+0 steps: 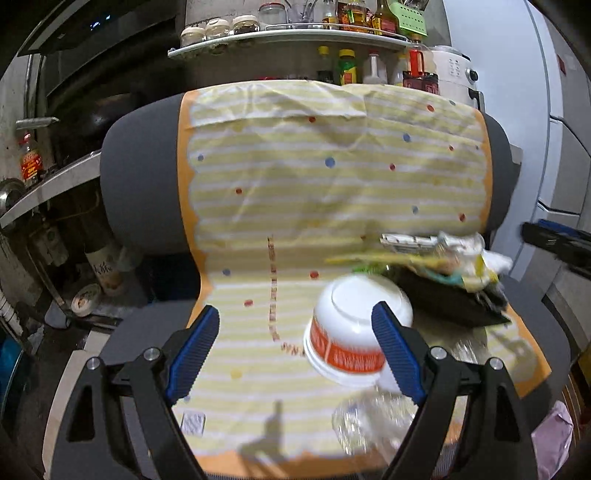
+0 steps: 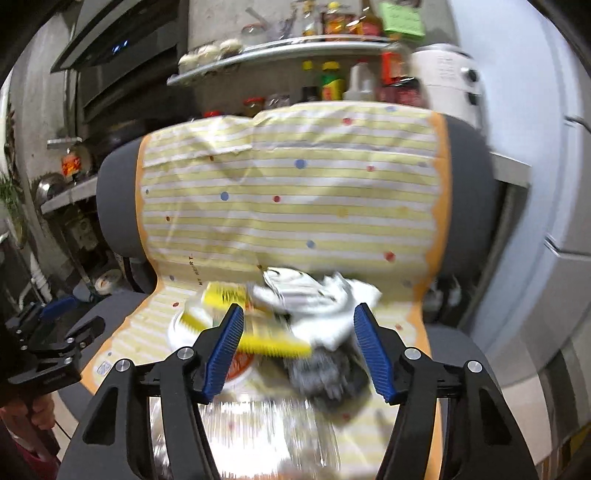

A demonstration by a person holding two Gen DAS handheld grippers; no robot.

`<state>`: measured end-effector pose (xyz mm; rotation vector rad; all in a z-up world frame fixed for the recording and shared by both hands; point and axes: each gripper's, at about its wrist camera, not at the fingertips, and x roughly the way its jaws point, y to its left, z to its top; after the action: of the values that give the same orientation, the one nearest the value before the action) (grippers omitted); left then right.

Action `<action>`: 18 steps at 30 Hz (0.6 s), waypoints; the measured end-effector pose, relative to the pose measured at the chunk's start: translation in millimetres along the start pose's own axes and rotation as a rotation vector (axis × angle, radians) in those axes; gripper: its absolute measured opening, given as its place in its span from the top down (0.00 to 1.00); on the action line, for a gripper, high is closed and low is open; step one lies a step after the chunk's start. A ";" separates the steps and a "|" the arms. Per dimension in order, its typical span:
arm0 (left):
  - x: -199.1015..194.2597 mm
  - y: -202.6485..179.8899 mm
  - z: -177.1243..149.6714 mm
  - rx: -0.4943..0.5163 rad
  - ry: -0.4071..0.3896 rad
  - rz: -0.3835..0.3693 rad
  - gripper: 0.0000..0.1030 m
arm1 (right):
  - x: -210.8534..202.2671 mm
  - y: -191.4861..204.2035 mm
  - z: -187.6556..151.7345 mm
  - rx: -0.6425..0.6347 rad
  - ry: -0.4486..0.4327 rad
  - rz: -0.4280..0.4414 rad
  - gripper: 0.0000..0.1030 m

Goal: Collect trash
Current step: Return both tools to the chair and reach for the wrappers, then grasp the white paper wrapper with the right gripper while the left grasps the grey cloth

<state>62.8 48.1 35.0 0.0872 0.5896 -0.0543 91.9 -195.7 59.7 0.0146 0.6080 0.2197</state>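
Observation:
A chair draped in a yellow striped, dotted cloth (image 1: 314, 184) carries the trash. An upturned white bowl with an orange band (image 1: 354, 314) lies on the seat, beside a black tray (image 1: 443, 299) heaped with wrappers (image 1: 436, 254). Crumpled clear plastic (image 1: 369, 417) lies in front, and a small blister pack (image 1: 192, 422) near the front left. My left gripper (image 1: 297, 347) hangs open above the seat, its right finger in front of the bowl. My right gripper (image 2: 299, 347) is open over the blurred pile of white paper (image 2: 317, 295), yellow wrappers (image 2: 225, 295) and the tray (image 2: 325, 373), its pads pressing on nothing.
Behind the chair a shelf (image 1: 295, 35) holds jars and bottles beside a white appliance (image 1: 454, 74). A pale cabinet front (image 1: 554, 147) stands right, a dark counter (image 1: 48, 188) left. A pink bag (image 1: 554, 435) hangs at the chair's front right. A hand (image 2: 37, 410) holds the left gripper (image 2: 70, 325).

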 end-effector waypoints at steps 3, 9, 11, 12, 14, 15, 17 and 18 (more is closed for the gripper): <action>12.4 -1.5 9.0 0.003 -0.001 -0.006 0.20 | 39.9 1.0 16.1 -0.014 0.049 0.028 0.40; 37.6 -2.7 14.3 -0.007 0.025 -0.027 0.20 | 107.7 -10.8 24.7 0.004 0.172 0.015 0.34; 44.1 -3.1 10.9 -0.008 0.039 -0.035 0.20 | 120.5 -15.7 20.1 0.020 0.222 0.017 0.32; 46.4 -3.2 8.3 -0.005 0.045 -0.037 0.20 | 124.5 -17.4 16.4 0.024 0.241 0.018 0.31; 49.1 -2.4 4.8 -0.008 0.055 -0.041 0.20 | 130.6 -16.4 8.7 0.022 0.275 0.022 0.29; 49.8 -1.3 3.1 -0.012 0.060 -0.044 0.20 | 134.4 -15.6 4.0 0.022 0.295 0.033 0.29; 50.3 1.1 -0.3 -0.023 0.069 -0.047 0.20 | 138.5 -10.8 -1.9 0.016 0.309 0.041 0.31; 49.6 1.7 -1.5 -0.024 0.070 -0.047 0.20 | 139.8 -7.5 -4.2 0.004 0.314 0.048 0.41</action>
<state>103.3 48.7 6.3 0.0519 0.6623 -0.0900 202.6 -174.1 -23.3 -0.0018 0.9217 0.2699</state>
